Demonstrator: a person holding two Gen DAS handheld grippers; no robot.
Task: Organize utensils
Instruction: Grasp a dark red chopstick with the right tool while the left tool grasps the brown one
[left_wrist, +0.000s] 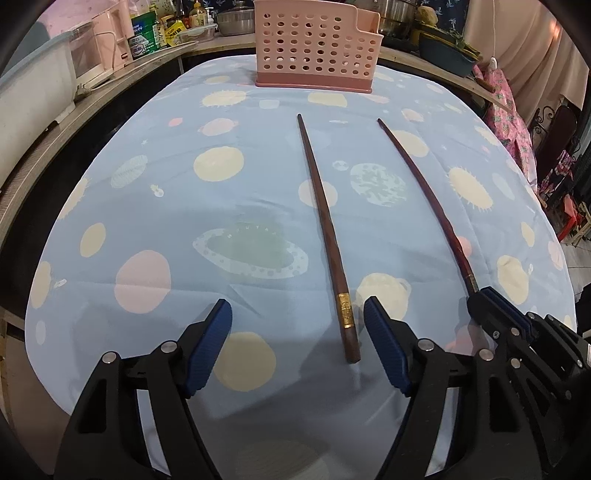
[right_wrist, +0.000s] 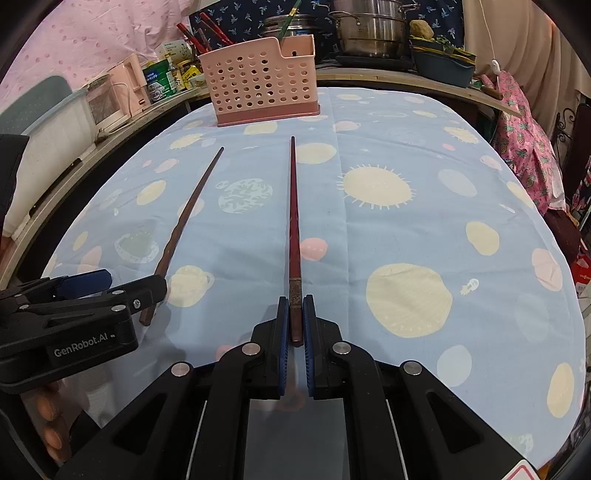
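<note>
Plainly, "GenRobot.AI" marks the released left tool (right_wrist: 122, 288); right tool (right_wrist: 295, 314) grasps a chopstick (right_wrist: 293, 221).

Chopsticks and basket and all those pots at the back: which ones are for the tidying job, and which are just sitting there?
For the job:
- red chopstick, pinched in the right gripper
- brown chopstick, lying between the open left gripper fingers
- pink basket

Just lying about:
- steel pots
- bottles and packets
- white appliance
- blue tablecloth
</note>
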